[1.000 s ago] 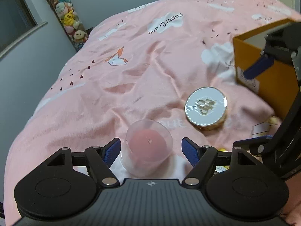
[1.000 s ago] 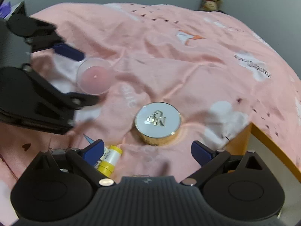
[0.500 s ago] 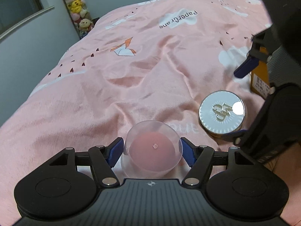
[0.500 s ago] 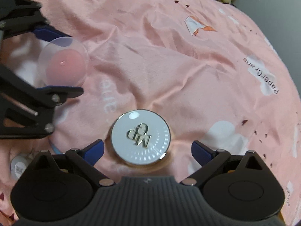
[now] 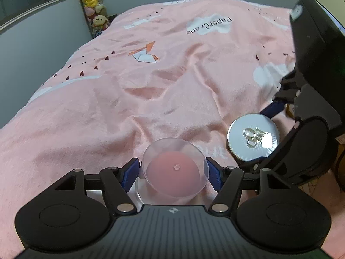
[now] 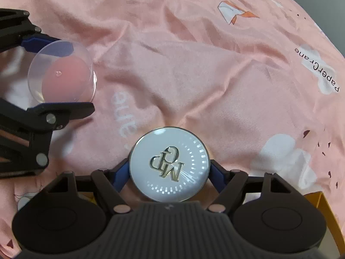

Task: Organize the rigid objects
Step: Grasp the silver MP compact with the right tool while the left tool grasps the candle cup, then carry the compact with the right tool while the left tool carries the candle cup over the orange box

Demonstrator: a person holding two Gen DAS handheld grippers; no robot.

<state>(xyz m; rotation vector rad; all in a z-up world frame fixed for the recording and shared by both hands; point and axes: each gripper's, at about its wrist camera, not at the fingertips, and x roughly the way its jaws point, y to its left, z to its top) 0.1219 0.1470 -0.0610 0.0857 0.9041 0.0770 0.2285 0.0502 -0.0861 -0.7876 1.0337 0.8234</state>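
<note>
A clear round container with a pink sponge inside (image 5: 174,170) sits between the blue pads of my left gripper (image 5: 172,172), which is shut on it. It also shows in the right wrist view (image 6: 61,73). A round silver-and-gold compact (image 6: 169,164) with a monogram lid lies on the pink bedspread (image 6: 194,64). My right gripper (image 6: 169,172) is shut on it, its blue pads touching both sides. The compact also shows in the left wrist view (image 5: 253,138).
An orange box's edge (image 6: 323,211) is at the lower right. A small white-capped item (image 6: 23,202) lies partly hidden at the lower left. Plush toys (image 5: 94,10) stand against the far wall beyond the bed.
Both grippers moved forward and closed. The left pads now hold the clear container. The right pads closed onto the compact, which was ahead of the open fingers before.
</note>
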